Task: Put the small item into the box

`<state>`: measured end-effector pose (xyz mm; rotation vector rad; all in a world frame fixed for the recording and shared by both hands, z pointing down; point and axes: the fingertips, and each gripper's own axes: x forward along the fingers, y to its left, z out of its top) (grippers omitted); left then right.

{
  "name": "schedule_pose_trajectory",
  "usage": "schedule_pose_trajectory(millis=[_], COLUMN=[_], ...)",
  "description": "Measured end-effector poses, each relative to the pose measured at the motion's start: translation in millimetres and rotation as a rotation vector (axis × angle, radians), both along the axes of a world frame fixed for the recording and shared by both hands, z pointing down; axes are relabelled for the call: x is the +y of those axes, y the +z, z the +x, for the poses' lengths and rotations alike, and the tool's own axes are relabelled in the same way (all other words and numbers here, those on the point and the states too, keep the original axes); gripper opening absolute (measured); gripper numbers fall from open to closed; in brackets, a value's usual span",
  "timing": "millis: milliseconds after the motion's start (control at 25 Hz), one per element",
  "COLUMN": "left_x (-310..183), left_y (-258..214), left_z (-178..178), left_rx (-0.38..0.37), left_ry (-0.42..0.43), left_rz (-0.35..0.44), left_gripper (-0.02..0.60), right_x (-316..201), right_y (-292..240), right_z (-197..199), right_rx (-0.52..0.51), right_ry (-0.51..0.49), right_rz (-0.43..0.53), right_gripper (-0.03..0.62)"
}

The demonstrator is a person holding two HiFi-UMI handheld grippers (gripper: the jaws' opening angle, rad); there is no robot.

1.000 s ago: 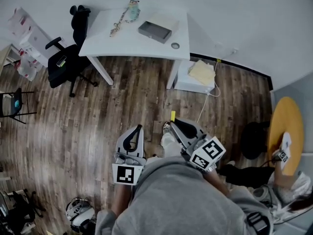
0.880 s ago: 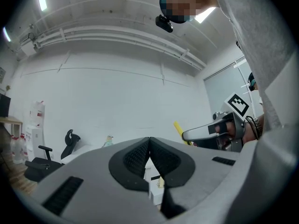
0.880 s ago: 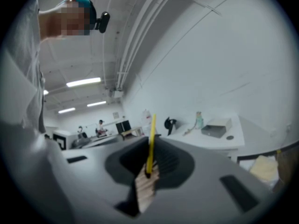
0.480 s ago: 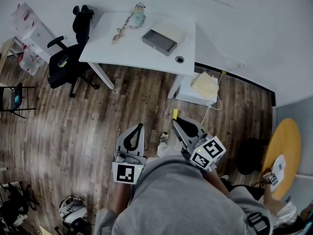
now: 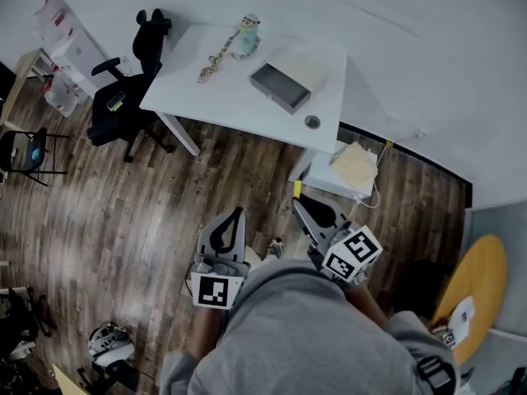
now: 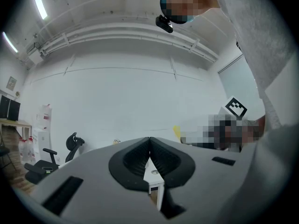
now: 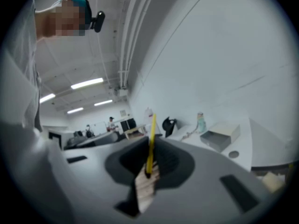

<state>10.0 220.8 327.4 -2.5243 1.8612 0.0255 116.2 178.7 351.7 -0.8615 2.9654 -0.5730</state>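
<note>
— So, what does each tool have hold of?

— The right tool (image 7: pixel 150 158) has its jaws closed on a thin yellow strip (image 7: pixel 151 141), the small item. The strip sticks out forward past the tips, with its long axis in line with the jaws. The left tool (image 6: pixel 149 143) has its jaws pressed together with nothing between them. Both are held close in front of the person's grey sweatshirt (image 5: pixel 305 336), above the wood floor (image 5: pixel 165 196).

— Where is the box from there?

— It is ahead and well apart. The open grey box (image 5: pixel 280 87) sits on the white bench (image 5: pixel 222 89), with a pale lid (image 5: pixel 308 67) just behind it. In the head view the box lies beyond the right tool's tips. Along that tool's own jaws it shows off to the right. My judgement is that the strip must be carried forward and swung rightward. The right tool is slightly the nearer of the two.

— Is anything else there?

— A small figure (image 5: pixel 248 34) and a beaded chain (image 5: pixel 212 64) lie toward the bench's far left, apart from the box. A black office chair (image 5: pixel 123 97) stands beside that end.

— What differs from a second ago?

— In the head view the bench and box now sit lower, closer to the tools, so the person has moved toward them. Both tools are posed as before, and the strip is gripped the same way.
</note>
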Motion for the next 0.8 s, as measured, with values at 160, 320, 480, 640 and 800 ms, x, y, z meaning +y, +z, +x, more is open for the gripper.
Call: schedule_pose_trajectory(millis=[160,320,480,640,800], left_x=[-14,-30,-52,-77,-106], left_y=[4,1,5,10,12], left_z=[0,4,14,16,10], left_rx=[-0.005,0.003,0.000,-0.007,-0.004], left_ry=[-0.004,0.012,0.061,0.107,0.162], left_rz=[-0.019,-0.016,-0.018,-0.025,-0.032], left_gripper=[0.032,0.032,0.032,0.032,0.032], right_x=[-11,-21,-40,-61,-84], right_y=[3,4,9,13,14], right_z=[-1,2,9,13,10], right_rx=[-0.005,0.005,0.009,0.008,-0.007], right_ry=[-0.010,-0.010,0.028,0.078,0.131], right_rz=[-0.011,-0.020,-0.028,-0.035,-0.050], right_gripper=[0.058,0.058,0.058,0.058,0.058])
